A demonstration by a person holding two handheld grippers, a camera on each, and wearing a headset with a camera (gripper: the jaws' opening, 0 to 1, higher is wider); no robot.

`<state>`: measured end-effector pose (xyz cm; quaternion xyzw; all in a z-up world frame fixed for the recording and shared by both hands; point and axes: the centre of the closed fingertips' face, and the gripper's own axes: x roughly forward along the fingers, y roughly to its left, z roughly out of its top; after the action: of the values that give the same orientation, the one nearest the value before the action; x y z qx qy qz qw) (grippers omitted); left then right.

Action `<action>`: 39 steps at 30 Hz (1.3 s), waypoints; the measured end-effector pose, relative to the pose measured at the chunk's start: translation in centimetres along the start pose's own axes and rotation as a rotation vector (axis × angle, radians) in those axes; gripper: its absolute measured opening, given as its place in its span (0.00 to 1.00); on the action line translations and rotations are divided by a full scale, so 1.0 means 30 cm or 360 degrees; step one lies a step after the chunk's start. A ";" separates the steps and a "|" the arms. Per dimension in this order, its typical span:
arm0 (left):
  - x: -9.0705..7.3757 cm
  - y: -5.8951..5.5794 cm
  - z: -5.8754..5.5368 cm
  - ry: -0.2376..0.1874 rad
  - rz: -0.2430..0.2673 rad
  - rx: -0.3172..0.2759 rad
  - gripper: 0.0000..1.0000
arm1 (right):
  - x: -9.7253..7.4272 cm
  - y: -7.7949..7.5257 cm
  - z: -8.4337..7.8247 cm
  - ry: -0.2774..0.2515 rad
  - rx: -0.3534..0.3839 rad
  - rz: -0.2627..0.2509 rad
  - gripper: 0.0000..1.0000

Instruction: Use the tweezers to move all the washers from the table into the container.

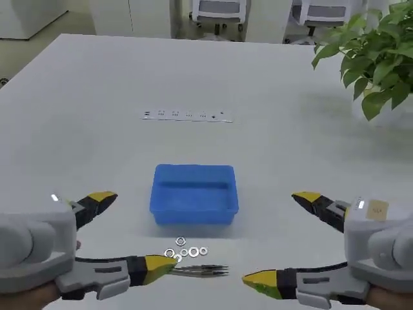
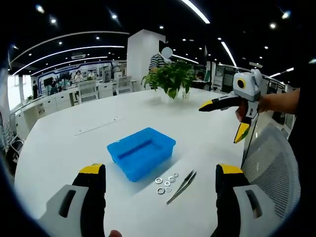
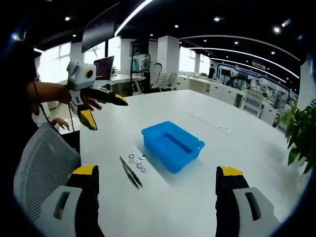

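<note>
A blue container (image 1: 193, 194) stands on the white table, open side up; I see nothing in it. Several small metal washers (image 1: 186, 250) lie in a cluster just in front of it, and the metal tweezers (image 1: 200, 270) lie flat on the table right behind them, nearer me. My left gripper (image 1: 134, 230) hovers open to the left of the washers, its lower fingertip close to the tweezers' handle end. My right gripper (image 1: 279, 237) is open on the right, apart from everything. In the left gripper view, container (image 2: 140, 150), washers (image 2: 166, 181) and tweezers (image 2: 181, 186) lie ahead.
A white socket strip (image 1: 186, 115) lies flat farther back on the table. A potted green plant (image 1: 377, 58) stands at the far right. Office chairs (image 1: 219, 10) are beyond the far edge, and a mesh chair (image 3: 42, 163) stands at the near edge.
</note>
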<state>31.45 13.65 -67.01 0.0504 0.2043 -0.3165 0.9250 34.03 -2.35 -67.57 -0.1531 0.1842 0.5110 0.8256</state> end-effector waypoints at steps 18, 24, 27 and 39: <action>-0.007 0.001 0.003 -0.0006 0.0001 0.0009 0.98 | 0.002 0.000 0.005 -0.0005 -0.0005 -0.0002 1.00; -0.006 0.003 0.006 -0.0011 0.0003 0.0012 0.98 | 0.001 -0.001 0.005 -0.0005 -0.0006 -0.0003 1.00; -0.006 0.003 0.007 -0.0015 0.0001 0.0016 0.98 | 0.001 0.000 0.006 -0.0006 -0.0007 -0.0002 1.00; -0.007 0.007 0.013 -0.0033 -0.0002 0.0003 0.97 | -0.003 0.001 0.004 -0.0002 -0.0009 -0.0005 1.00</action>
<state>31.56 13.84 -66.56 0.0479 0.1944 -0.3178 0.9268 34.00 -2.36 -67.43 -0.1555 0.1820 0.5102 0.8261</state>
